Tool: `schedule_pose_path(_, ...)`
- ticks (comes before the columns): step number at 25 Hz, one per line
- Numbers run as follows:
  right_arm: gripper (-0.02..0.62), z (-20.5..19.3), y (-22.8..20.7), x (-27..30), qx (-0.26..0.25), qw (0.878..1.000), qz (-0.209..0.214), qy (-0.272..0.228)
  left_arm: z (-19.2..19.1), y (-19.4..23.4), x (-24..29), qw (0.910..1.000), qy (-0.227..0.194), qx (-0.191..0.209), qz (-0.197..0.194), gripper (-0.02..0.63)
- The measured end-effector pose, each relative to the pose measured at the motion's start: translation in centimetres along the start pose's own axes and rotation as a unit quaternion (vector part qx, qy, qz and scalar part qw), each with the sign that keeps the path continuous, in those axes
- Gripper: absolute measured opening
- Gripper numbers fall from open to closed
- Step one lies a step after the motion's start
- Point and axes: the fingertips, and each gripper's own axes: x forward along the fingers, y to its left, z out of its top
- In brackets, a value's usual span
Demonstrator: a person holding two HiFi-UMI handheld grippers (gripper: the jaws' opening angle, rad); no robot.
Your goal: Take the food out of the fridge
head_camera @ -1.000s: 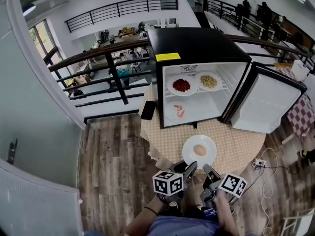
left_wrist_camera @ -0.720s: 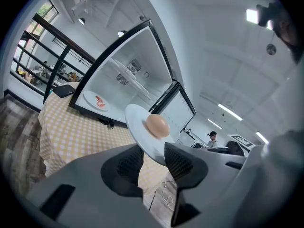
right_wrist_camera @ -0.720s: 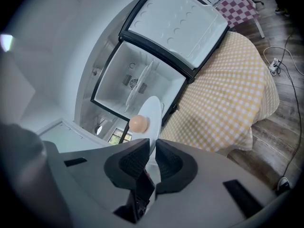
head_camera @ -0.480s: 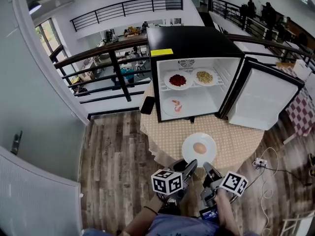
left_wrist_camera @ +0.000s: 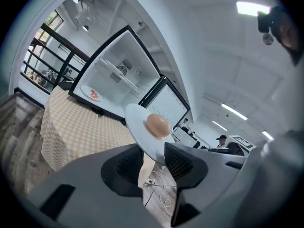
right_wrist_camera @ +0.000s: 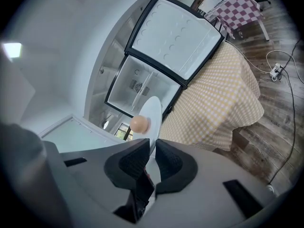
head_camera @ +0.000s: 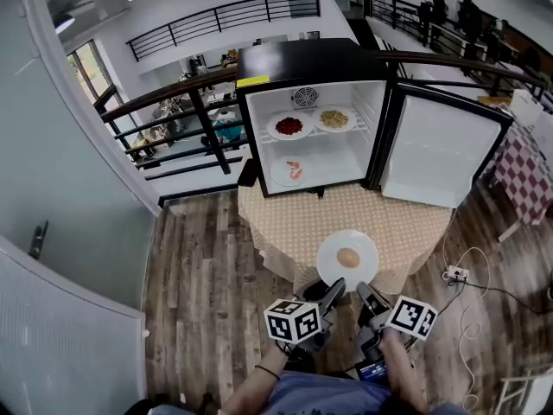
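Looking down in the head view, we see both forearms come in from the bottom edge, the left gripper (head_camera: 333, 289) and the right gripper (head_camera: 366, 293) side by side and pointing ahead, each meeting the near rim of a white plate (head_camera: 363, 247) that carries a round tan piece of food (head_camera: 348, 257). That plate sits out of the fridge (head_camera: 302, 59), at the near edge of the table with the checked cloth (head_camera: 285, 223); we cannot tell here whether it rests on the cloth. The fridge stands on the table with its door (head_camera: 436, 150) swung wide, and inside are a plate of red food (head_camera: 289, 126), a plate of yellow food (head_camera: 333, 119) and, lower, a plate of shrimp (head_camera: 292, 172). Wooden floor (head_camera: 199, 275) and a dark railing (head_camera: 173, 98) surround it. In the left gripper view, the jaws stand fairly wide with the plate's rim slanting across the gap and touching both pads, the food just above them. In the right gripper view, the jaws are nearly together, pinching the thin rim edge-on; the plate hides part of the fridge's interior.
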Motion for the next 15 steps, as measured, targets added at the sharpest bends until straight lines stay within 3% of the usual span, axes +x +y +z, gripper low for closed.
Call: schedule_pose_path(15,0.048,-2.8,-3.1,-10.4,-0.017,1.000,0.011,0.004,-7.8,-8.0,-2.3,0.9999,-0.010,0.004,0.006,0.147)
